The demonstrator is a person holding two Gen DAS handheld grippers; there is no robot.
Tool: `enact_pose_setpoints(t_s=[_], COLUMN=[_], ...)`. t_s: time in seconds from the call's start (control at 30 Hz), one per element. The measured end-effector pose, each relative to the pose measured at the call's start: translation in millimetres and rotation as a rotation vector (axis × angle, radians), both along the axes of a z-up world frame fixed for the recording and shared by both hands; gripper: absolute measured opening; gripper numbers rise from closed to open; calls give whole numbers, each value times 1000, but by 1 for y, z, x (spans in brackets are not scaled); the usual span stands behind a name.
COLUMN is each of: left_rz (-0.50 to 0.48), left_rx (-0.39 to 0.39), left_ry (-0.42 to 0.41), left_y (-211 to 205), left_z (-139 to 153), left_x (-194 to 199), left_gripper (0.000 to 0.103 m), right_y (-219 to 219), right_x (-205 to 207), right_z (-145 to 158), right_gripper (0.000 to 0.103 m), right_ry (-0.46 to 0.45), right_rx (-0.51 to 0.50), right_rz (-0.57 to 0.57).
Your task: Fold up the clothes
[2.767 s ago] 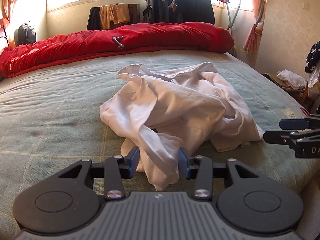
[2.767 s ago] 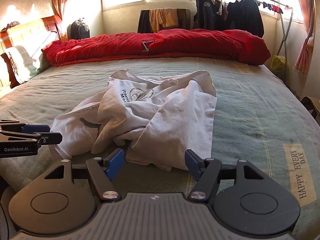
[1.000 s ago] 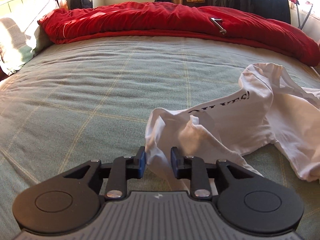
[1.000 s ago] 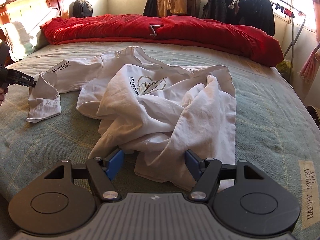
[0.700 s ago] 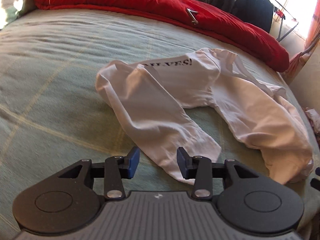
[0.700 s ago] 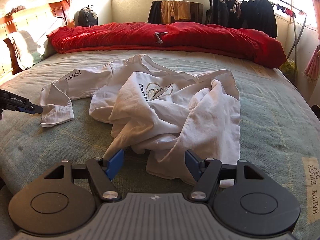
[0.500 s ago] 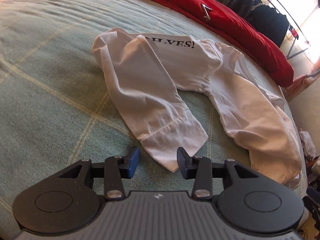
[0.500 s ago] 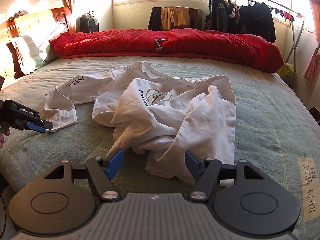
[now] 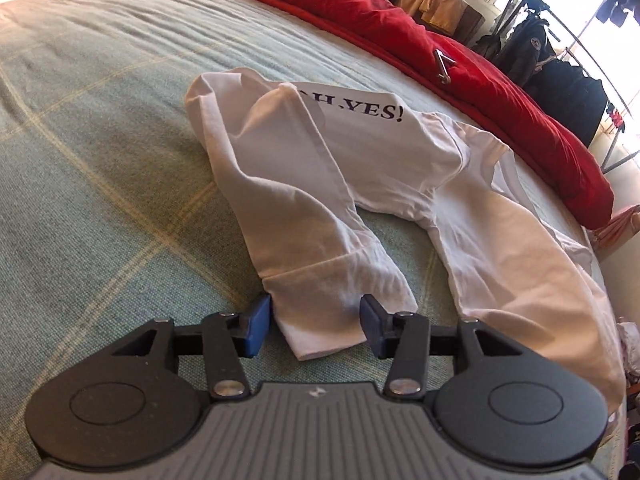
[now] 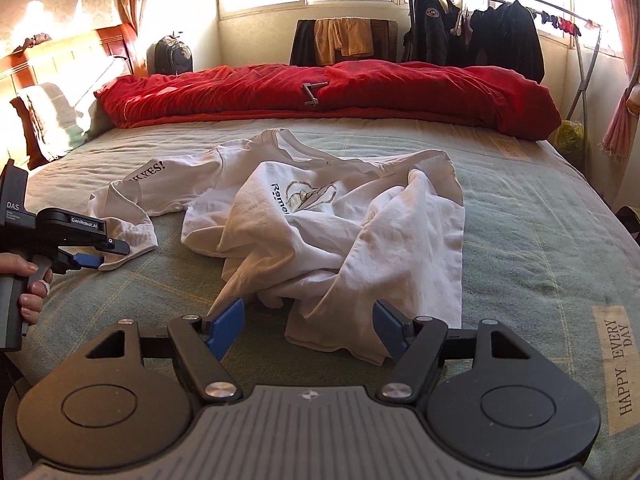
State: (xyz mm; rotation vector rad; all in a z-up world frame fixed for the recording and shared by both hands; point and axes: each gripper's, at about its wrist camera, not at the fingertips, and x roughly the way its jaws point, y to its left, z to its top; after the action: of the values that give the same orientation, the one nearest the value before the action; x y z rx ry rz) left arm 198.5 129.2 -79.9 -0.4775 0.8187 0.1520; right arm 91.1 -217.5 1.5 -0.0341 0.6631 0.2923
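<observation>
Left wrist view shows the white shirt [image 9: 400,168] lying on the green bed cover [image 9: 100,160], with one long sleeve [image 9: 304,220] pulled out to the side. The sleeve runs away from the left gripper [image 9: 314,320], up toward the black words on the cloth, then bends and joins the rest of the shirt off to the right. The sleeve cuff [image 9: 340,320] sits right between the two blue pads, so this claw is the near one for that end. Its jaws stand apart, wider than the cuff. One pad is close to the cuff edge, but I cannot tell if it touches. It is not pinching anything. Right wrist view shows the main part of the shirt [image 10: 340,224] still bunched up in a heap in the middle of the bed, not flat and not folded. The shirt's bottom edge [image 10: 348,340] lies just in front of the right gripper [image 10: 308,320], between its blue pads. Those jaws are wide apart too and hold nothing. From this side the left gripper [image 10: 90,258] shows at the far left, held by a person's hand [image 10: 28,284], with its tip at the cuff. I think each claw would need to close on the cloth in front of it so the shirt can be spread flat.
</observation>
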Motion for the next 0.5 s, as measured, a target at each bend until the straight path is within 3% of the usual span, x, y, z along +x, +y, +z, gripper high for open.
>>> enact_pose_setpoints(t_s=[0.03, 0.1, 0.2, 0.5], left_rz=[-3, -15, -33, 33], left_rx=[25, 57, 64, 188], left_ry=[-7, -19, -27, -87], left_y=[-3, -6, -5, 48], left_z=[0, 2, 6, 50], left_x=[-1, -3, -6, -41], left_gripper=[44, 26, 12, 10], right_y=[0, 0, 1, 4], right_x=[1, 1, 1, 5], right_z=[0, 1, 2, 1], right_gripper=[75, 75, 75, 75], right_ry=[-1, -3, -10, -7], right_rx=[-2, -8, -17, -30], right_rz=[-2, -4, -2, -3])
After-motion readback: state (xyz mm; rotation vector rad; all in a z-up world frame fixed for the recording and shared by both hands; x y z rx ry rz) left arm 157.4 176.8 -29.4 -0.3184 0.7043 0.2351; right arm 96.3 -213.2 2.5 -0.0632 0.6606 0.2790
